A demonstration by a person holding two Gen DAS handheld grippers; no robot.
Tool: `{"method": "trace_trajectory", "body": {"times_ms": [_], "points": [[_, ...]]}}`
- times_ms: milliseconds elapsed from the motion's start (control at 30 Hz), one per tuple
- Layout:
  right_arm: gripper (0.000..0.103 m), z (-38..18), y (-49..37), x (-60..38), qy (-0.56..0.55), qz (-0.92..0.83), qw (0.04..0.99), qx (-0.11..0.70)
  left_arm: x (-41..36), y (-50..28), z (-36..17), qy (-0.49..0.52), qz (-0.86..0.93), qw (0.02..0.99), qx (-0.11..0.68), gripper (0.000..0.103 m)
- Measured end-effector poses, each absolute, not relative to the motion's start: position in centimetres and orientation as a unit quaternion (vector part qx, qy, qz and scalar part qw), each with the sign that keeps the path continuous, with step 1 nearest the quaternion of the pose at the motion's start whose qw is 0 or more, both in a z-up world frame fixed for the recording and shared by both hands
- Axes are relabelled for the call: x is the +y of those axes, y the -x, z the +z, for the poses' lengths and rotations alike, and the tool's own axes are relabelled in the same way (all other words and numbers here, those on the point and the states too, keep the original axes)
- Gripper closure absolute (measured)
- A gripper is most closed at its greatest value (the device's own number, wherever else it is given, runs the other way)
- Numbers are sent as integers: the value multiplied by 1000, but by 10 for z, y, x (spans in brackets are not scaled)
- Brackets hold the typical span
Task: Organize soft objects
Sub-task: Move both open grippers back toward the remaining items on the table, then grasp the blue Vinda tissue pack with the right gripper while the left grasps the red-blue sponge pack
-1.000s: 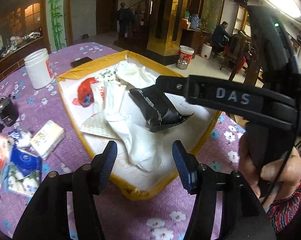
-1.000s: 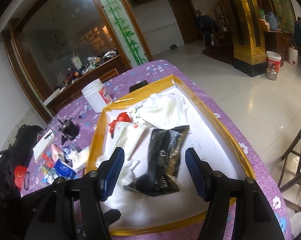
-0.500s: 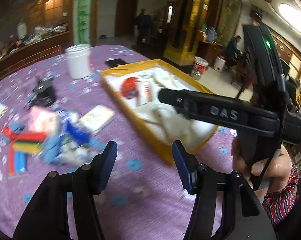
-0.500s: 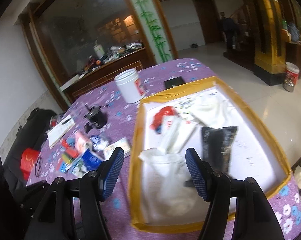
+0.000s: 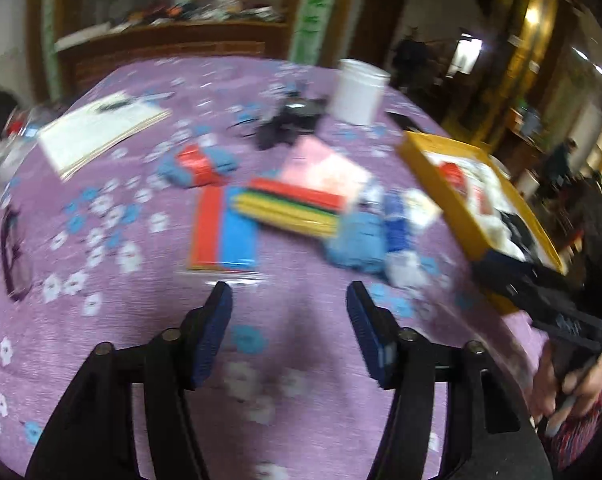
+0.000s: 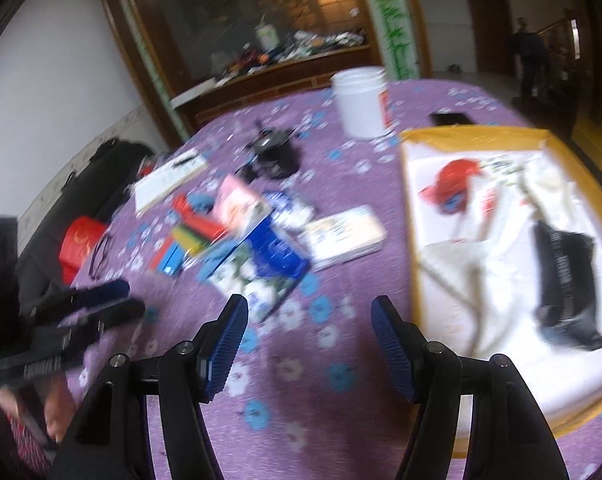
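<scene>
Left gripper (image 5: 289, 300) jaws just widened, empty; right gripper (image 6: 309, 320) apart, empty. You've swung off the yellow tray (image 6: 411, 216) toward the loose packet pile (image 5: 301, 208) — next pick.

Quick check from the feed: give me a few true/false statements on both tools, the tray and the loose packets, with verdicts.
1. The left tool holds a packet. False: its jaws are open, with only purple cloth between them.
2. The right tool is empty. True.
3. The black pouch lies inside the yellow-rimmed tray. True.
4. The white jar stands in the tray. False: it stands on the tablecloth beside it.
5. The colourful packets lie on the cloth outside the tray. True.
</scene>
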State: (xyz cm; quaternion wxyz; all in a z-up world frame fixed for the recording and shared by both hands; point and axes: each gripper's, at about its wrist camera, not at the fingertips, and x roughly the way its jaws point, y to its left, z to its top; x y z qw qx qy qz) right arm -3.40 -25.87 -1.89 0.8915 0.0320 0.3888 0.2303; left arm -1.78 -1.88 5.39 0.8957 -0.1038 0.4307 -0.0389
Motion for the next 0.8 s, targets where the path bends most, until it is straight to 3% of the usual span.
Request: {"method": "trace_trajectory", "body": {"times_ms": [67, 367, 633, 700, 733, 800], "points": [[37, -23, 35, -253, -30, 237, 888, 393, -4, 8, 46, 122, -23, 888, 443, 32], [37, -27, 37, -250, -30, 240, 886, 397, -1, -40, 18, 93, 10, 861, 500, 32], [36, -29, 31, -258, -46, 239, 882, 405, 7, -67, 3, 84, 59, 865, 491, 32], [36, -30, 26, -256, -58, 244, 876, 412, 6, -64, 2, 77, 60, 871, 482, 39], [36, -30, 21, -256, -71, 250, 870, 419, 5, -62, 4, 71, 59, 873, 478, 53], [33, -30, 14, -254, -90, 257, 863, 425, 4, -57, 6, 69, 57, 874, 477, 57]]}}
